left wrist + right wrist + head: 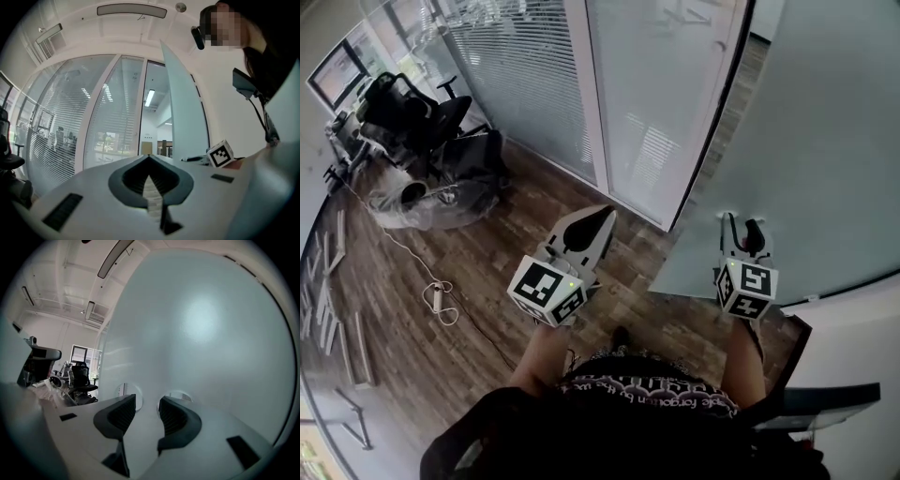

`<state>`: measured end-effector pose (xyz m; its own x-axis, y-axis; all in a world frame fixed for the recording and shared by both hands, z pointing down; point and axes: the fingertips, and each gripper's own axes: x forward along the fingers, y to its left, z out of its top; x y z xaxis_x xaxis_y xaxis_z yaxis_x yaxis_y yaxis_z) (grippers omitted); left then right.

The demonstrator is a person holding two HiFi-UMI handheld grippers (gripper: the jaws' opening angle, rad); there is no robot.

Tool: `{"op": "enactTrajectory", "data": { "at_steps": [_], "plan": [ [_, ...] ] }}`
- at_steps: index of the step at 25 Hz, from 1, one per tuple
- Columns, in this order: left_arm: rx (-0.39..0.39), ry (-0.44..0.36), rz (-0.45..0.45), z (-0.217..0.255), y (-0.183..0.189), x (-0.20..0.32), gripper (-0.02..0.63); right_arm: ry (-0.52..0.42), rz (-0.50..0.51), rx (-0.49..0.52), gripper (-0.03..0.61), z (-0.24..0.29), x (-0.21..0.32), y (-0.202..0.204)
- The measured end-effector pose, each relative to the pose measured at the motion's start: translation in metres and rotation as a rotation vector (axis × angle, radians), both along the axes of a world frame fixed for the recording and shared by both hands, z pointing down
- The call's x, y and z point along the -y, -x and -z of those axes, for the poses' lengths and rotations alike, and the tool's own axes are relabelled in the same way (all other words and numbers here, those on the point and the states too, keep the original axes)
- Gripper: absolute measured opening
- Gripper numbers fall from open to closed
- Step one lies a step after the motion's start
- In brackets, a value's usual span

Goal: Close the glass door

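The glass door (pixel 825 141) stands open at the right of the scene, a frosted pane swung out from the doorway (pixel 717 112). Its bottom edge hangs just above the wooden floor (pixel 487 281).

The right hand-held gripper (pixel 741 225) points at the door's near face, low down. Its jaws are apart with nothing between them. The tips sit right at the glass, and their round reflections show just beyond them in the right gripper view, but I cannot tell whether they actually touch.

The left hand-held gripper (pixel 602 217) is held left of the door, well apart from it, and aims toward the doorway and the white frame (pixel 581 94) beside it. Its jaws are pressed together and empty — the ridged pads meet along one line in the left gripper view.

Left of the frame runs a glass wall with blinds (pixel 520 75). At the far left a black chair (pixel 412 108) stands beside crumpled clear plastic (pixel 441 202). A white cable (pixel 439 298) trails across the floor from there and ends in a loose coil near the person's feet.
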<state>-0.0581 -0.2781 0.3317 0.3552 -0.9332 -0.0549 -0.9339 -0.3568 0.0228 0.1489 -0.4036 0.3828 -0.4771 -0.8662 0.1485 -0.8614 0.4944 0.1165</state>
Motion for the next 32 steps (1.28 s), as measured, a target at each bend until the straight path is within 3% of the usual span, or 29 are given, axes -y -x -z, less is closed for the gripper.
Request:
{"op": "enactTrajectory", "data": {
  "at_steps": [12, 18, 32],
  "plan": [
    [0.002, 0.009, -0.096, 0.003, 0.027, 0.056, 0.002, -0.015, -0.11, 0.029, 0.163, 0.001, 0.054, 0.004],
    [-0.008, 0.016, -0.087, -0.002, 0.042, 0.085, 0.002, -0.015, -0.129, 0.015, 0.163, 0.001, 0.084, 0.007],
    [-0.01, -0.006, -0.147, 0.001, 0.038, 0.16, 0.002, -0.038, -0.189, 0.025, 0.163, 0.004, 0.15, 0.013]
  ]
}}
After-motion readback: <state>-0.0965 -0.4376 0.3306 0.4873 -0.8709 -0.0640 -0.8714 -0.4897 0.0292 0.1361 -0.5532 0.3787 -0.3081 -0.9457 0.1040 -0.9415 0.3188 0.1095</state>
